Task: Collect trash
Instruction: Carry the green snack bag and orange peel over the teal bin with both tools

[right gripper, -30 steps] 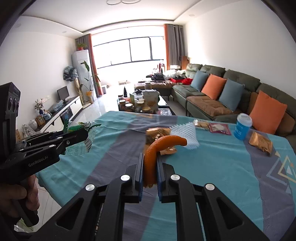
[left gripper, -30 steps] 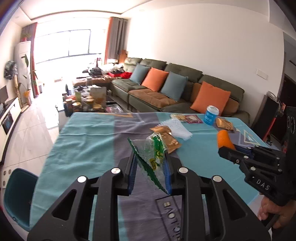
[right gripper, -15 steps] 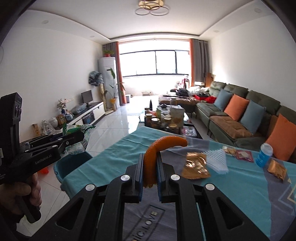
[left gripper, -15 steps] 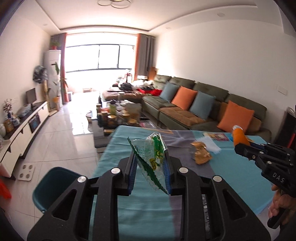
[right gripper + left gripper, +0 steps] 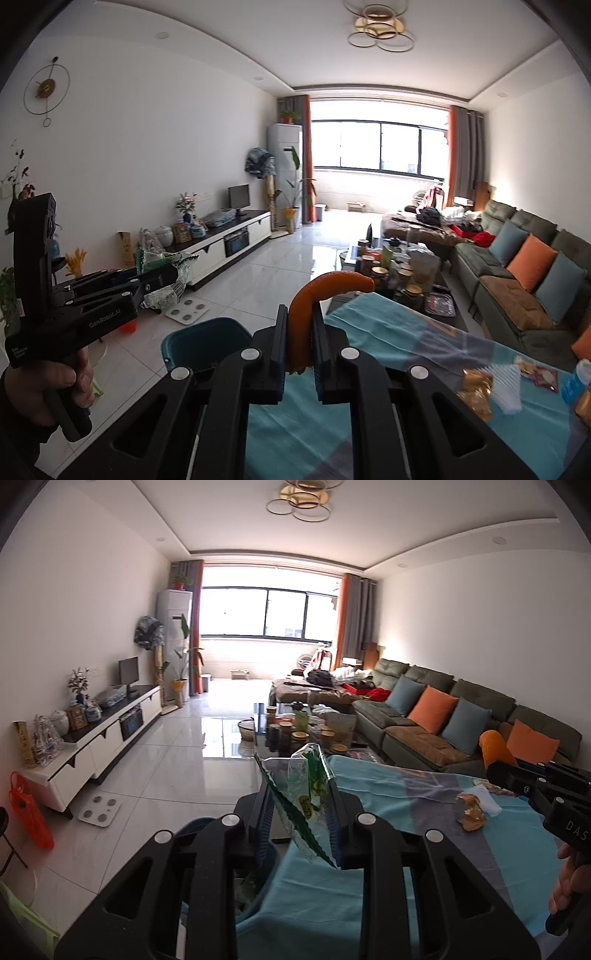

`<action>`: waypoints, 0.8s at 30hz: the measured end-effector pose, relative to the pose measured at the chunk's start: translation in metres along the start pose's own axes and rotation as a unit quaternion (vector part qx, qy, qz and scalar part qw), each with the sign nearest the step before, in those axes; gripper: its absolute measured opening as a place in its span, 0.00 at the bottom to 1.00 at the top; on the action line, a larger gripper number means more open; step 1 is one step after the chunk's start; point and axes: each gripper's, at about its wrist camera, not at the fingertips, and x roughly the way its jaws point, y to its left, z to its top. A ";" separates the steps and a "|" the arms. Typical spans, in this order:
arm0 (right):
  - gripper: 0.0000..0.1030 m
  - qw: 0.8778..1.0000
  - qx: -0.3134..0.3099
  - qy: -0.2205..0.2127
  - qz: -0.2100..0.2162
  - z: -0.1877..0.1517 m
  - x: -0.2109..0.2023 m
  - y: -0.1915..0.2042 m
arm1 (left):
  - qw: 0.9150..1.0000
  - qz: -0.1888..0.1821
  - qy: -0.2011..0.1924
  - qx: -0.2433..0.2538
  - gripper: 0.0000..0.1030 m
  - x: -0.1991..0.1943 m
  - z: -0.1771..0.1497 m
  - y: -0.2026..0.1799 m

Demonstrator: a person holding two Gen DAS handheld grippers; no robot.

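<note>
Your left gripper [image 5: 300,808] clamps a crinkled clear-and-green plastic wrapper [image 5: 303,794]; your right gripper [image 5: 300,343] pinches a curved orange peel [image 5: 314,295]; both held past the teal-clothed table's [image 5: 388,332] corner, above a teal plastic bin [image 5: 207,341].

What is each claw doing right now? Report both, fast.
Left claw: closed on the clear green-printed wrapper.
Right claw: closed on the orange peel.
</note>
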 end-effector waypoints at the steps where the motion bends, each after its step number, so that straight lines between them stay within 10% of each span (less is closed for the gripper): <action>1: 0.10 1.000 -0.004 0.000 0.008 0.003 0.005 0.006 | 1.000 0.007 -0.001 -0.002 0.25 -0.004 0.001 0.008; 15: 0.10 0.994 -0.049 -0.001 0.094 0.038 0.065 0.051 | 0.994 0.101 -0.010 -0.029 0.25 -0.041 0.011 0.112; 24: 0.10 0.989 -0.073 0.034 0.125 0.039 0.114 0.068 | 0.992 0.119 0.008 -0.034 0.26 -0.007 0.007 0.114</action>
